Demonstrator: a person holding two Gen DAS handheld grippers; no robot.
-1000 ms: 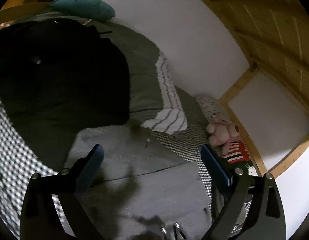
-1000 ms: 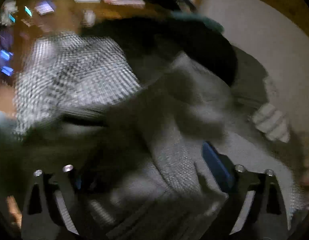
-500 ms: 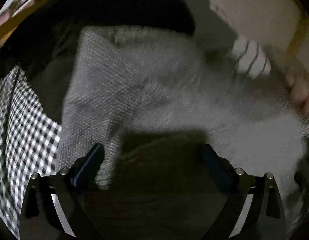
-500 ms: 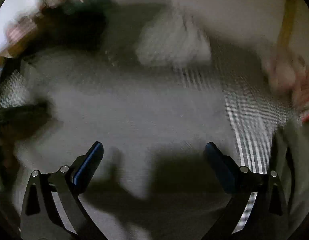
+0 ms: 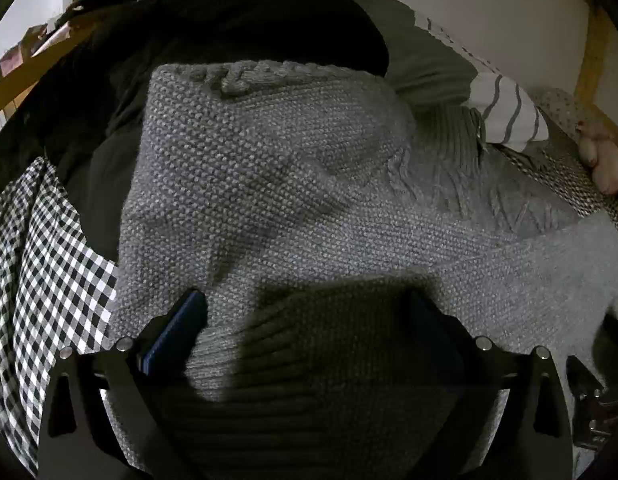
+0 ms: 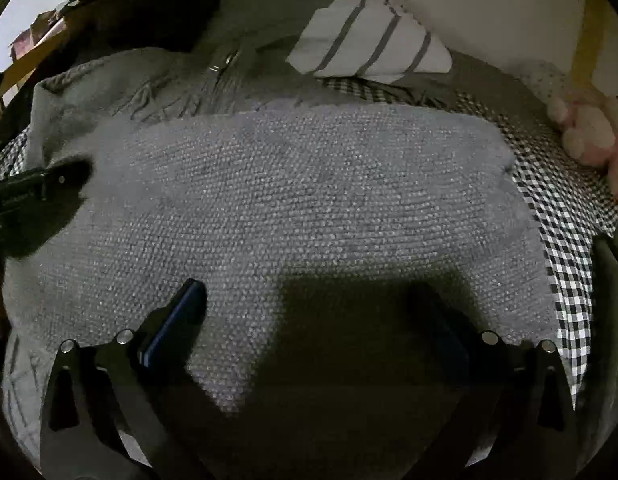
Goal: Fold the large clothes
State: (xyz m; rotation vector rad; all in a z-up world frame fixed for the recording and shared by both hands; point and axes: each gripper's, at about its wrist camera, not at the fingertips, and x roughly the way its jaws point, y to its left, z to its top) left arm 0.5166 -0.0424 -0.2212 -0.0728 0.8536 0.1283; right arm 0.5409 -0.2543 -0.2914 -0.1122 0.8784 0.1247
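A grey knit sweater [image 5: 277, 184] lies spread on the bed and fills both views. In the left wrist view its ribbed edge [image 5: 321, 344] lies in shadow between the wide-apart fingers of my left gripper [image 5: 309, 320], which stands open low over the knit. My right gripper [image 6: 313, 312] is open too, hovering close above a flat folded panel of the sweater [image 6: 309, 192]. The zip collar and cable pattern [image 6: 181, 92] show at the far left of that panel. The left gripper's dark tip [image 6: 45, 184] reaches in from the left edge of the right wrist view.
A black-and-white gingham sheet [image 5: 41, 264] [image 6: 561, 240] covers the bed under the sweater. A black garment [image 5: 249, 20] is piled behind it. A white striped cloth [image 6: 369, 48] lies at the back, a pink plush toy [image 6: 585, 128] at the right, with a wall behind.
Both grippers have come down close over the grey sweater. The left view swung from looking across the bed onto the knit. The right view shifted onto the flat panel. Both stay open.
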